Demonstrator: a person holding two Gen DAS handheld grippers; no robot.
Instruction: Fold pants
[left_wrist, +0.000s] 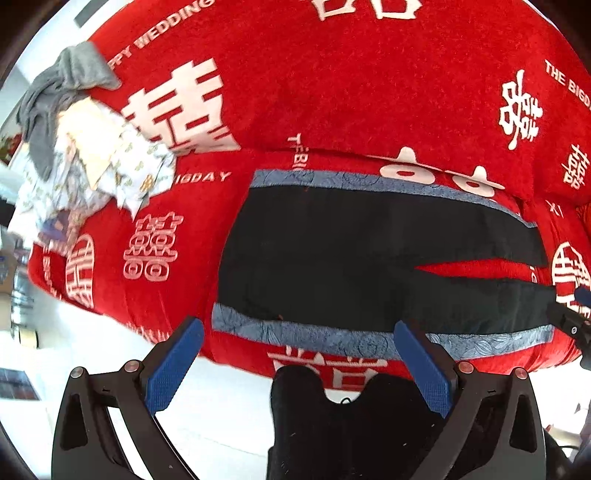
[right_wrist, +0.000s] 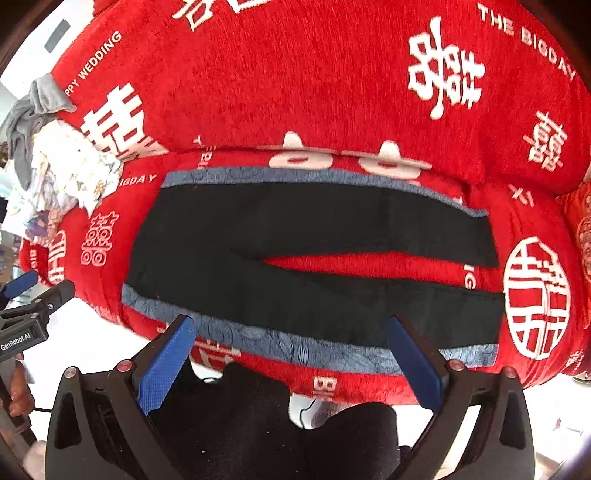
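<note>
Fingers (right_wrist: 166, 365) spread; pants (right_wrist: 314, 251) flat.

The red cover (right_wrist: 332, 74) carries white print: "PPY WEDDING" at ten o'clock in both views with its first letters hidden, "THE BIGDAY" at one o'clock in the right wrist view, "IGDAY" at nine o'clock beside the heap of clothes (right_wrist: 62, 173), and large double-happiness characters scattered throughout. At eight o'clock in the right wrist view, the left gripper (right_wrist: 22, 291) bears a label reading "GenRobot.AI".
</note>
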